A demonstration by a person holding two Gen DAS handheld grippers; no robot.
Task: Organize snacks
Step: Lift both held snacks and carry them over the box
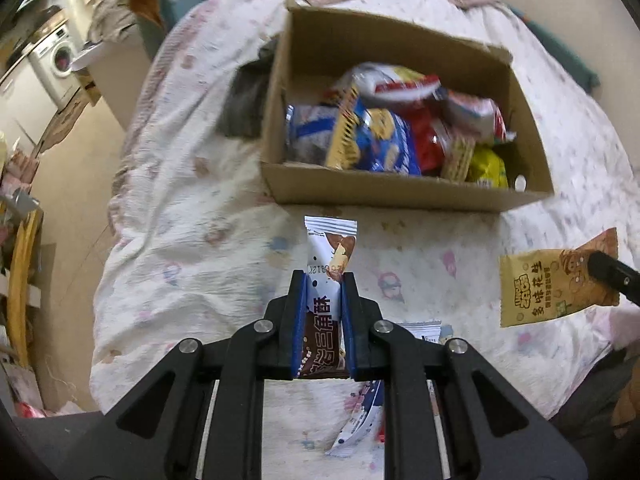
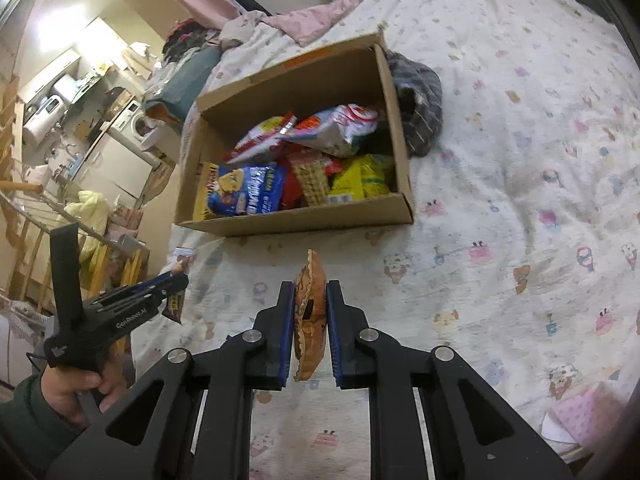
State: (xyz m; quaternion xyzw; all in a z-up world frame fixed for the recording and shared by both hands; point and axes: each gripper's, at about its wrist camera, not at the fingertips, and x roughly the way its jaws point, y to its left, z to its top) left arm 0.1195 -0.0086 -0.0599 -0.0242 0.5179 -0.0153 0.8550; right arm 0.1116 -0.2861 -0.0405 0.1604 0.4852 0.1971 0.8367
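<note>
Left tongs [image 1: 323,280] clamped on brown-and-white snack packet [image 1: 326,276], before cardboard box [image 1: 400,192].

Snack packets [image 1: 384,128] lie in the cardboard box [image 1: 400,194] on the bed [image 1: 192,216]

One cardboard box [image 1: 404,194] stands on the bed [image 1: 192,200], packed with snack packets [image 1: 384,140] too jumbled to count. Two hand-held grippers, each holding one packet: a brown-and-white wafer packet [image 1: 326,280] and a yellow peanut packet [image 1: 556,288]. Two further packets [image 1: 426,330] lie on the bed's near edge.

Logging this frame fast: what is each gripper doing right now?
Left gripper: closed on a white-and-brown snack packet.
Right gripper: closed on a yellow-brown peanut packet.
</note>
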